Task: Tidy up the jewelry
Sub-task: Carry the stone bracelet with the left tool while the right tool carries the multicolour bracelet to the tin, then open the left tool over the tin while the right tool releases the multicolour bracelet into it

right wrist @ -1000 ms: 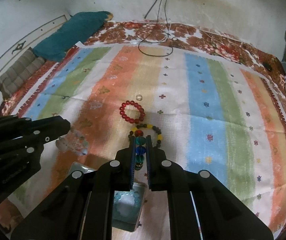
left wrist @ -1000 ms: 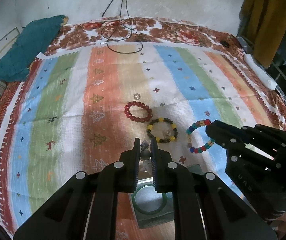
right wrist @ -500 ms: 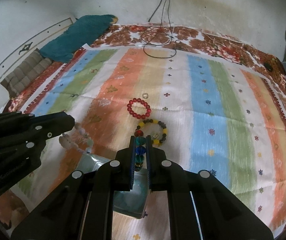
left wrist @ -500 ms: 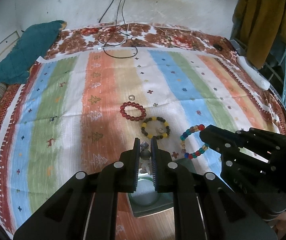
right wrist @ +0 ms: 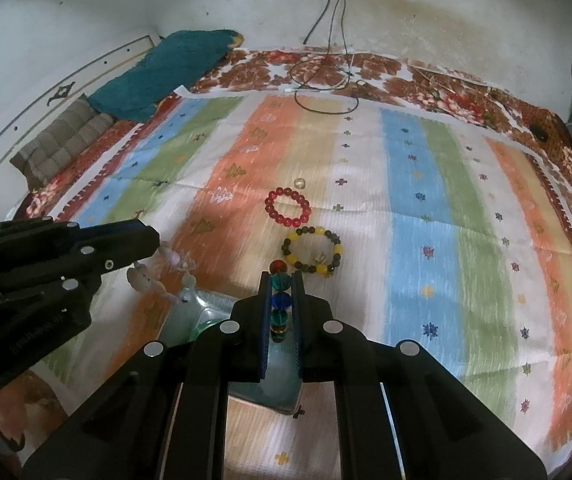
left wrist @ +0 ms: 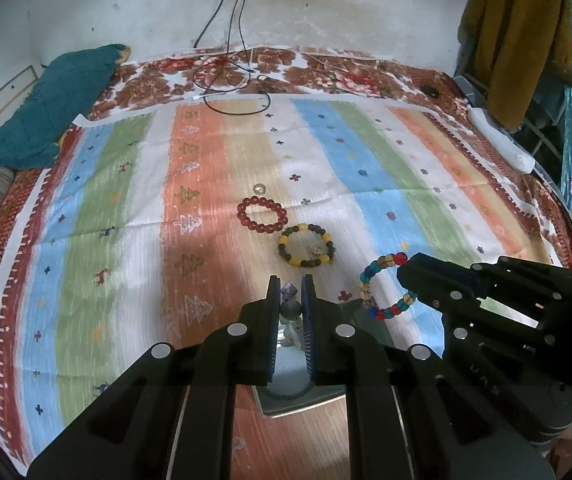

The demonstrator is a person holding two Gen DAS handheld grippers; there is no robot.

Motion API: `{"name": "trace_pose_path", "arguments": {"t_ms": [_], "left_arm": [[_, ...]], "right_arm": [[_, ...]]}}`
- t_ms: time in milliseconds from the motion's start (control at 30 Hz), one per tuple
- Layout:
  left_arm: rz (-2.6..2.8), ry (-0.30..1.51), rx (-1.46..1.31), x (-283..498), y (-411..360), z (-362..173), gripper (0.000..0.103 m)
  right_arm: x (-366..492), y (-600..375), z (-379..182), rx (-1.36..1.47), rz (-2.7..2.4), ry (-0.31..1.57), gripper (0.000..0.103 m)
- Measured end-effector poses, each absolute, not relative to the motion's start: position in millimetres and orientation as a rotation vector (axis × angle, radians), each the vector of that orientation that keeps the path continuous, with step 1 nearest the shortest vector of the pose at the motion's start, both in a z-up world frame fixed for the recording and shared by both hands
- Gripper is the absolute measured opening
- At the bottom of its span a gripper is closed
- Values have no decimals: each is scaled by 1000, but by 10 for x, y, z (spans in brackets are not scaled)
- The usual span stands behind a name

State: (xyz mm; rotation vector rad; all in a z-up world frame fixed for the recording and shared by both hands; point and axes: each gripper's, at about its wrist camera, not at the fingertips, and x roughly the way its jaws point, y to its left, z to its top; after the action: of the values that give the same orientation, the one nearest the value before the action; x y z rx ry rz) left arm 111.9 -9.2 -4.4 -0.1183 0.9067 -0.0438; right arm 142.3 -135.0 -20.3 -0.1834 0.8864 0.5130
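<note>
Claws (left wrist: 290, 294) (right wrist: 282, 282) hold two bracelets (left wrist: 290, 309) (right wrist: 278, 300).

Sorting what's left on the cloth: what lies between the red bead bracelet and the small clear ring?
Nothing: only a short bare gap of striped cloth separates the red bead bracelet from the small clear ring, shown in both wrist views.

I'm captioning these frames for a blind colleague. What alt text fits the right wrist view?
The right gripper is shut on a multicoloured bead bracelet above a striped bedspread. A red bracelet and a yellow-and-dark one lie ahead; the left gripper holds pale beads.
</note>
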Motion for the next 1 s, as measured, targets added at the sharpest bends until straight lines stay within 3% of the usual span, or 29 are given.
{"name": "trace_pose_path", "arguments": {"t_ms": [633,800,933,1000], "left_arm": [[-75,894,-104,828,-211,-17,10],[-47,917,-119,854,-181,-48,24],[-27,917,-138,881,-107,-50,31],[-19,920,-144,893,-72,-64,35]], "right_arm": [[1181,-1434,-237,-172,544,908,11],[1262,-1485,-298,-154,500,946,11],[1314,-1529,-335,-148,471,967,31],[1331,-1533,-348,-149,466,973,32]]}}
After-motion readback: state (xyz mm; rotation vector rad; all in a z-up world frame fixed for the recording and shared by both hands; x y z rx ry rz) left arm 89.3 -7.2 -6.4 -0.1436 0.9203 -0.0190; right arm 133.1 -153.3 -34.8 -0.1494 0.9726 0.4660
